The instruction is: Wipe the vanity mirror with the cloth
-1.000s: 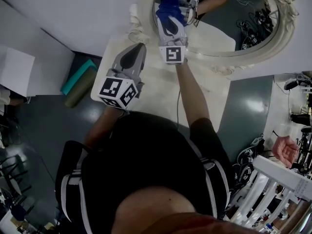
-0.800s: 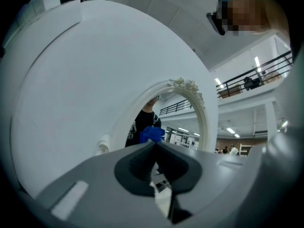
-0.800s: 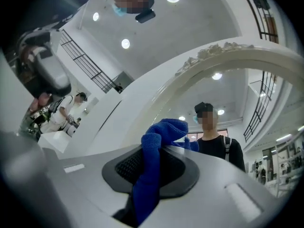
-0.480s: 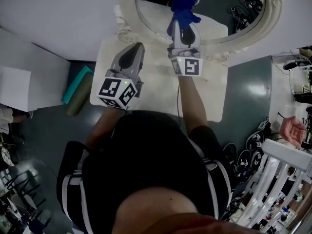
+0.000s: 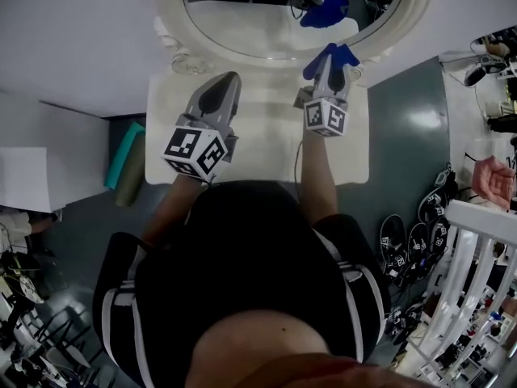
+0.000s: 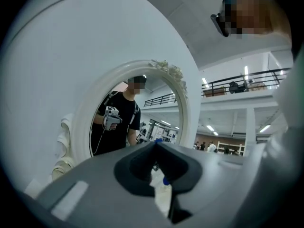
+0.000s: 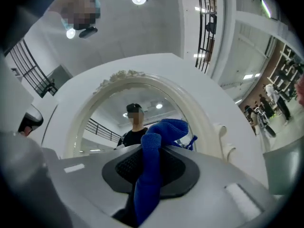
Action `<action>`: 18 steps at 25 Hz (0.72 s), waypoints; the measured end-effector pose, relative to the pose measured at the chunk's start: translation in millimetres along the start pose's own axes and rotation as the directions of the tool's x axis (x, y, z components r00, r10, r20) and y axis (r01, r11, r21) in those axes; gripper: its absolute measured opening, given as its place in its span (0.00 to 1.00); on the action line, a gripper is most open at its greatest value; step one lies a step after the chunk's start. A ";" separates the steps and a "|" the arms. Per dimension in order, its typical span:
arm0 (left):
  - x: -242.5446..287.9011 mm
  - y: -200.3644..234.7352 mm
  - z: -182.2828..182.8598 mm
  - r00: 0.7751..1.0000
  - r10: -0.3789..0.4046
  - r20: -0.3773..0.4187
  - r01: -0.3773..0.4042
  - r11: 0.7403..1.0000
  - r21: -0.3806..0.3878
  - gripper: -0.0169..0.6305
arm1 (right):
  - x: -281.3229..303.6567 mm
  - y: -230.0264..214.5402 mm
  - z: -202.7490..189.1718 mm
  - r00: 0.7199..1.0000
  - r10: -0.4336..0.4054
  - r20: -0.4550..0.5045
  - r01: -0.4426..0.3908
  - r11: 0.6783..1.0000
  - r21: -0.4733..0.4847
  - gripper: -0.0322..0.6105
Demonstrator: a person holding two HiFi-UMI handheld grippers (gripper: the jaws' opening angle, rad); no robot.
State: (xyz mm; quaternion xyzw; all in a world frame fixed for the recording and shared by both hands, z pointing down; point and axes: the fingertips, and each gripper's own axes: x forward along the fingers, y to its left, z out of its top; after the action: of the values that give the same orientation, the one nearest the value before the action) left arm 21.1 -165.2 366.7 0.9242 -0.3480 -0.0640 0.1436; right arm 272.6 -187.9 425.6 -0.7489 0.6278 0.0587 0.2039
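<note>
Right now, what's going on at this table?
A person is working with a hand-held gripper in each hand at an oval vanity mirror that stands on a white table. The right gripper has its tongs shut on a blue cloth, held up by the mirror's lower right rim. Whether the cloth touches the glass cannot be told. The left gripper is empty, tongs together, and hovers over the table in front of the mirror.
</note>
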 end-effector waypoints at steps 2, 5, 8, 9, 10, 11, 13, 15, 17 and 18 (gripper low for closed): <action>4.5 -6.1 -5.4 1.000 -0.008 -0.013 0.008 1.000 -0.005 0.04 | -4.4 -23.1 -10.2 0.999 -0.050 -0.019 0.050 0.999 0.006 0.17; 8.2 -10.8 -6.8 1.000 -0.019 -0.020 0.018 1.000 -0.004 0.04 | -5.7 -44.6 -22.0 0.994 -0.101 -0.037 0.102 0.994 0.024 0.17; 11.7 -11.6 -6.7 1.000 -0.018 -0.026 0.018 1.000 0.003 0.04 | -2.0 -55.2 -30.1 0.992 -0.120 -0.049 0.122 0.992 0.043 0.17; 12.8 -11.2 -7.1 1.000 -0.015 -0.028 0.015 1.000 0.004 0.04 | -0.6 -58.2 -33.5 0.991 -0.125 -0.055 0.128 0.991 0.047 0.17; 13.5 -10.3 -7.7 0.999 -0.011 -0.030 0.011 1.000 0.005 0.04 | 0.4 -61.2 -37.1 0.989 -0.132 -0.060 0.135 0.990 0.051 0.17; 13.8 -9.0 -8.4 0.999 -0.007 -0.032 0.007 1.000 0.005 0.04 | 1.2 -63.8 -41.0 0.988 -0.140 -0.066 0.143 0.988 0.057 0.17; 14.7 -6.5 -9.9 0.999 0.001 -0.037 -0.001 1.000 0.004 0.04 | 3.5 -68.3 -48.3 0.985 -0.154 -0.077 0.159 0.985 0.070 0.17; 16.8 -5.8 -12.3 0.999 0.005 -0.043 -0.005 1.000 0.006 0.04 | 7.3 -72.5 -54.1 0.983 -0.163 -0.084 0.170 0.982 0.083 0.17; 18.3 -5.9 -14.8 0.999 0.008 -0.049 -0.007 1.000 0.009 0.04 | 12.0 -75.9 -58.7 0.982 -0.166 -0.090 0.175 0.980 0.094 0.17; 19.0 -5.6 -15.6 0.999 0.009 -0.051 -0.009 1.000 0.010 0.04 | 15.0 -77.0 -60.6 0.982 -0.167 -0.093 0.175 0.980 0.095 0.17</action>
State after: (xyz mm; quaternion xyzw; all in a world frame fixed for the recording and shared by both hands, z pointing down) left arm 42.3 -170.4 379.5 0.9247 -0.3487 -0.0377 0.1481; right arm 339.7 -214.7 493.4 -0.7904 0.5713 -0.0231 0.2200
